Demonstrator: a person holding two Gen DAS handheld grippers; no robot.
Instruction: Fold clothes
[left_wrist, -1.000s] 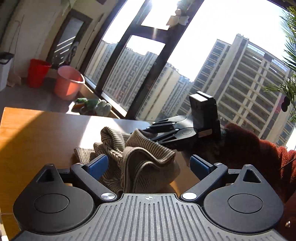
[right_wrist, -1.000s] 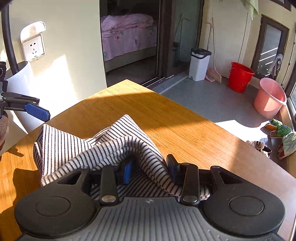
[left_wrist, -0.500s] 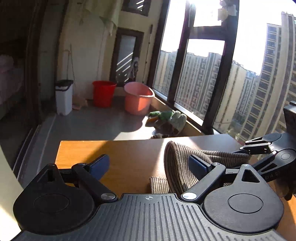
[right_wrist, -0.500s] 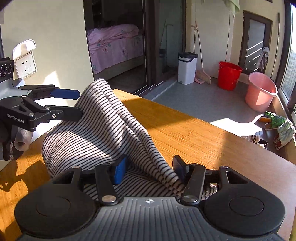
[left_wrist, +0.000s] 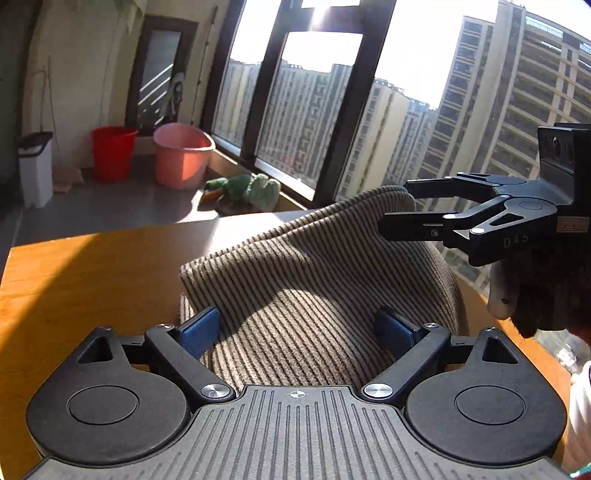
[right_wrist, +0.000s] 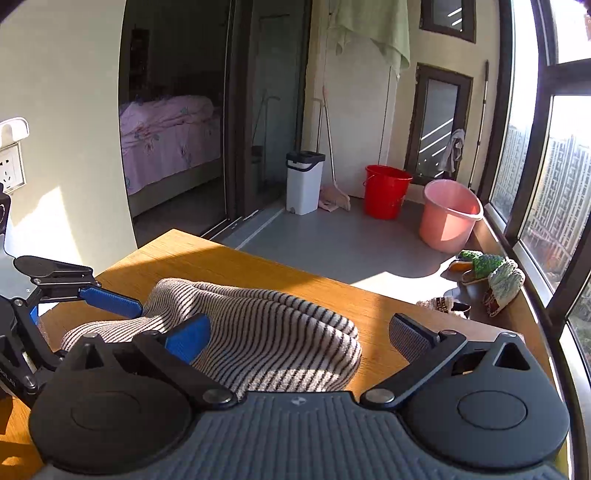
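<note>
The brown-and-cream striped knit garment (left_wrist: 314, 280) is lying bunched on the orange-brown wooden table (left_wrist: 81, 273), and its near part is disappearing under both tool bodies, so its full shape is hard to make out. The left tongs (left_wrist: 299, 328) are standing spread wide with the cloth lying between the blue pads, not pinched. In the left wrist view the right tongs (left_wrist: 397, 206) are reaching in from the right at the raised top fold; there the fingers look close together and the fold is hiding their tips, but the right wrist view is showing the right tongs (right_wrist: 299, 332) spread wide (that settles it), with cloth under the left finger only. The left tongs (right_wrist: 110, 302) are touching the garment's left edge there. Beyond the table a red plastic bucket (right_wrist: 386, 190), a pink plastic basin (right_wrist: 448, 214) and a white lidded bin (right_wrist: 304, 182) are standing on the grey floor.
</note>
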